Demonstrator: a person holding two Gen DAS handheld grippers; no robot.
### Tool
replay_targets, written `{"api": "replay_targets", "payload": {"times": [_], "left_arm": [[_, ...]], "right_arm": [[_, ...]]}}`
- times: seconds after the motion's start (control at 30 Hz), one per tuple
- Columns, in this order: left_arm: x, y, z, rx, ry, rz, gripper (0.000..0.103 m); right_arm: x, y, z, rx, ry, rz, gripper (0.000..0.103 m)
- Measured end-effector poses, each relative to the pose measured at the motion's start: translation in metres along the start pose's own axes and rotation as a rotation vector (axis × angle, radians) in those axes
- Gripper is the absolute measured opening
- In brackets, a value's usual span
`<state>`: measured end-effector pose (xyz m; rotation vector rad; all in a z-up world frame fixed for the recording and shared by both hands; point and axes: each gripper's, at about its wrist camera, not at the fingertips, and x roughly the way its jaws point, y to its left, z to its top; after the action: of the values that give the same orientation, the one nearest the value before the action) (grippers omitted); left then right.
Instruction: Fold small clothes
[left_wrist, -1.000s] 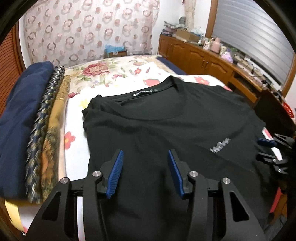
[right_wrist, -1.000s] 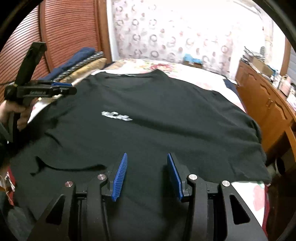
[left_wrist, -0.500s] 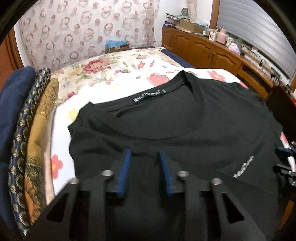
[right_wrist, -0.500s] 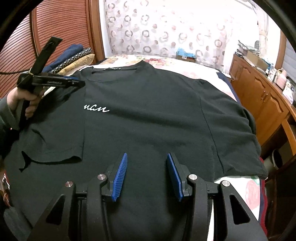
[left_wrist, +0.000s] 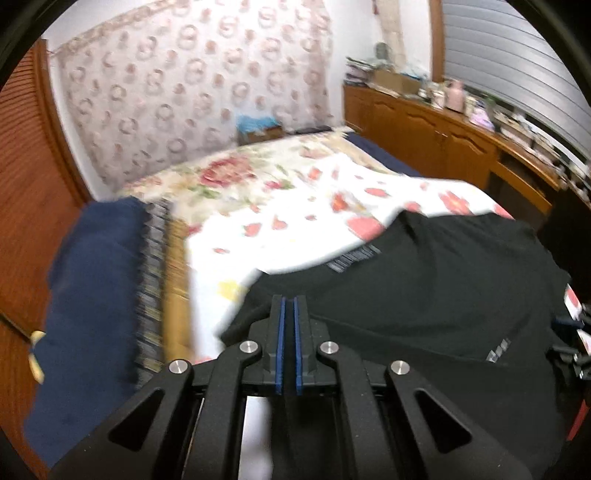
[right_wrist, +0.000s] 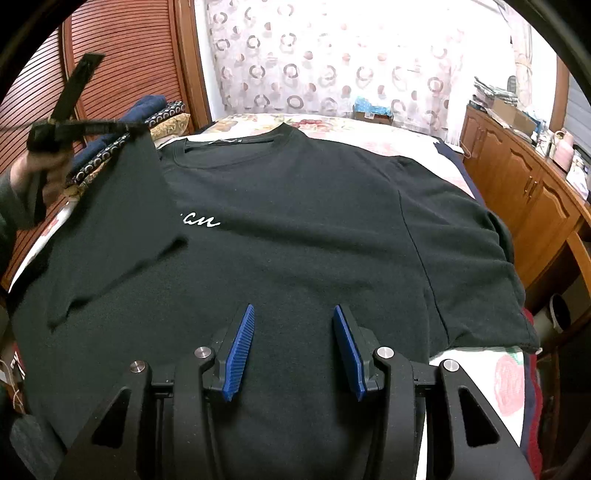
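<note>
My right hand-held gripper (right_wrist: 291, 349) hangs unclenched over the near hem of the black shirt (right_wrist: 295, 229) spread on the bed (right_wrist: 369, 129). Farther left, my left hand-held gripper (right_wrist: 138, 127), clenched on the shoulder, lifts that side; the fold runs rightward.

Background only: bed with floral sheet (left_wrist: 295, 206), white with red and pink flowers. Stack of folded textiles along its left edge: navy blanket (left_wrist: 92, 295), dark patterned fabric (left_wrist: 149, 280), gold-brown fabric (left_wrist: 175, 273). Behind the bed, a curtain with ring pattern (right_wrist: 332, 55); below it a small box with blue stuff on top (right_wrist: 371, 110). Slatted reddish wooden door (right_wrist: 122, 62) on the left. Wooden cabinet run (right_wrist: 524, 192) on the right, top cluttered with a cardboard box (right_wrist: 513, 110) and a pink container (right_wrist: 563, 147). Grey slatted blind (left_wrist: 509, 66) above it.
</note>
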<state>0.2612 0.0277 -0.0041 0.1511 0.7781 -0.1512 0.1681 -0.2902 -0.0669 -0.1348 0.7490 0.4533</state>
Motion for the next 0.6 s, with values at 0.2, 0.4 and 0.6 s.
{"api": "replay_targets", "payload": {"times": [0.2, 0.4, 0.6], "left_arm": [[-0.005, 0.045, 0.020, -0.010, -0.002, 0.105, 0.005], [-0.003, 0.068, 0.011, -0.057, 0.014, 0.128, 0.005], [-0.017, 0.061, -0.001, -0.078, -0.019, 0.083, 0.020]], "right_arm": [[-0.002, -0.001, -0.002, -0.003, 0.001, -0.003, 0.046], [-0.003, -0.001, -0.001, -0.003, 0.000, -0.004, 0.046], [-0.002, -0.001, -0.001, -0.004, -0.001, -0.005, 0.046]]}}
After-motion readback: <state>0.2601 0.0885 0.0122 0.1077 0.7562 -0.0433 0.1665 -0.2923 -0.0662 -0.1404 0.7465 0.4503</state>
